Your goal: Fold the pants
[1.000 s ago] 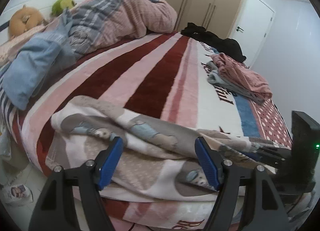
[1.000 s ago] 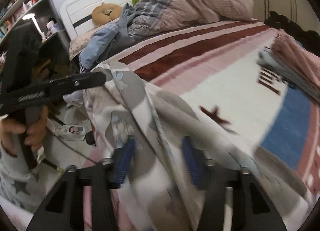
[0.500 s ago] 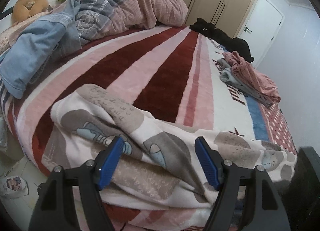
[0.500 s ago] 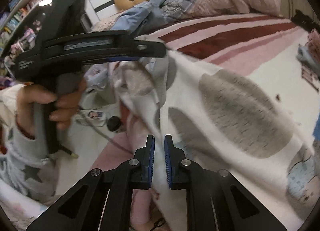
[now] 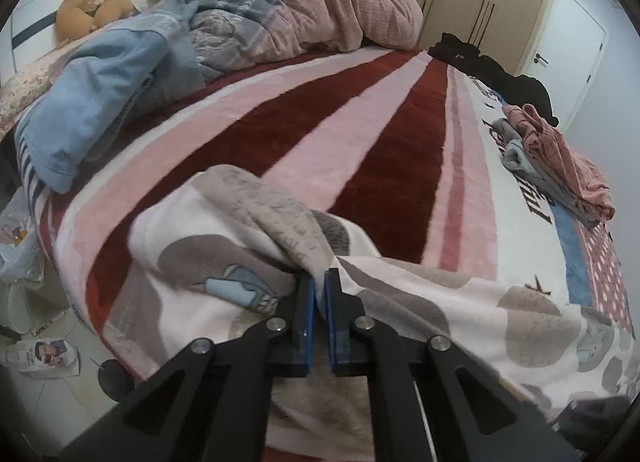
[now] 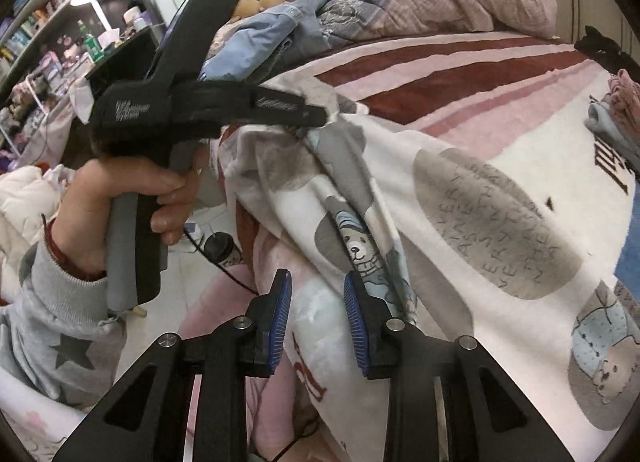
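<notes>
Left wrist view: the pants [image 5: 400, 294] are spread along the near bed [image 5: 360, 134] edge, a bunched fold pinched by the left gripper [image 5: 319, 282]; the right gripper [image 6: 318, 302], parted, must be clamped on cloth before folding

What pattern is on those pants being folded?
The pants are white with grey blobs, lettering and little teddy bears in blue, clearest in the right wrist view.

- Bed [image 5: 360, 134], striped blanket.
- Pants [image 5: 440, 302] at its near edge.
- Quilt [image 5: 320, 6], blue garment [image 5: 100, 94] at the head.
- Folded clothes [image 5: 560, 166], black clothes [image 5: 500, 74] along the right edge.
</notes>
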Demonstrator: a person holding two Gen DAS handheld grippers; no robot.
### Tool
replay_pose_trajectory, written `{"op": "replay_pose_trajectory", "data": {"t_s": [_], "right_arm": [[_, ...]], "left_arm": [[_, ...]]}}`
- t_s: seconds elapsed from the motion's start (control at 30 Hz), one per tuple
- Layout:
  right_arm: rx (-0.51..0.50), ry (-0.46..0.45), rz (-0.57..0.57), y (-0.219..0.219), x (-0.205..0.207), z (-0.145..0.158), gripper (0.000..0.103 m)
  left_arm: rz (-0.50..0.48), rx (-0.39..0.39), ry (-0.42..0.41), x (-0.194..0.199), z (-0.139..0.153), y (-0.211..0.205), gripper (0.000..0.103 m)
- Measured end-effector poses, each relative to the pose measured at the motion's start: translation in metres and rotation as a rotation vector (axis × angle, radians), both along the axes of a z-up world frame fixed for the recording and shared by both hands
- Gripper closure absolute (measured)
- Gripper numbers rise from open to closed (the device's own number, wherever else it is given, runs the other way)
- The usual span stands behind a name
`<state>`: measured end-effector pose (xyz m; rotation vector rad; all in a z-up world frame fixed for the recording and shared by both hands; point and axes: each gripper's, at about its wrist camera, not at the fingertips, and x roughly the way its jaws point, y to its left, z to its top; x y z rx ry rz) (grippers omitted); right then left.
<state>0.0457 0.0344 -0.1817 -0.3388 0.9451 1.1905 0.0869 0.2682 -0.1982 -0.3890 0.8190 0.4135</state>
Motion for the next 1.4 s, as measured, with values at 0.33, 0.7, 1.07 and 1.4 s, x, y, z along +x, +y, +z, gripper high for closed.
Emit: {"op": "replay_pose_trajectory", "data": {"t_s": [0.33,0.7,1.07,1.4], "right_arm": [[0.001,-0.021,-0.020,0.004,0.007,0.006,0.077],[0.035,-0.036,-0.020,0.031,0.008,0.018,0.063],[0.007,-0.110,-0.079,0.100,0.046,0.015,0.056],[0.017,0.088,0.148,0.129,0.036,0.002,0.057]], "left_arm": [[0.057,0.056,0.004,-0.028,0.001,0.002,0.096],[0.108,-0.029,-0.049,-0.051,0.006,0.046,0.060],[0.103,-0.092,-0.107,-0.056,0.014,0.075,0.052],[0.110,-0.098,-0.117,-0.074,0.011,0.092,0.052]]}}
